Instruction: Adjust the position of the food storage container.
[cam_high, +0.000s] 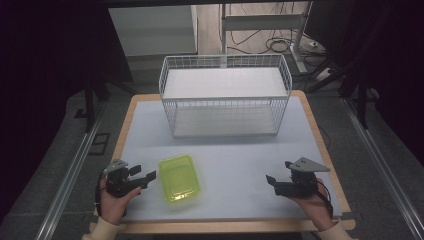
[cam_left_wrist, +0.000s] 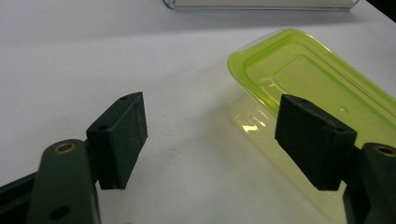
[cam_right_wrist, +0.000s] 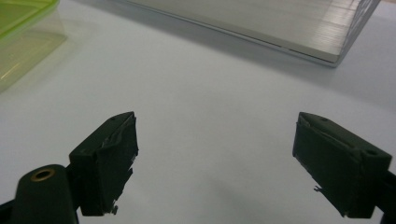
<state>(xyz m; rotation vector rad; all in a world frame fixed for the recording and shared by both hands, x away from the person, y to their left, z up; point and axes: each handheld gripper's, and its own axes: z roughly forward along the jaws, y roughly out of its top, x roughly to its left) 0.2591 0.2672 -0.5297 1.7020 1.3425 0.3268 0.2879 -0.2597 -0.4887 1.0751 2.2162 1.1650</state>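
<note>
Green plastic container (cam_high: 179, 178) placed near left, just beside left gripper (cam_high: 142, 176), jaws spread, nothing held. Right gripper (cam_high: 279, 171) likewise spread, empty.

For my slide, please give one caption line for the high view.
Open left gripper beside a green container, open right gripper apart, white wire basket behind.

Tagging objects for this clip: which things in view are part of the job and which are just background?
Part of the job:
- green container, nearest the left gripper, jaws open beside it
- right gripper, open over bare table
- white wire basket, likely, at the back of the table

Lying about:
- cables on the floor behind
- metal frame
</note>
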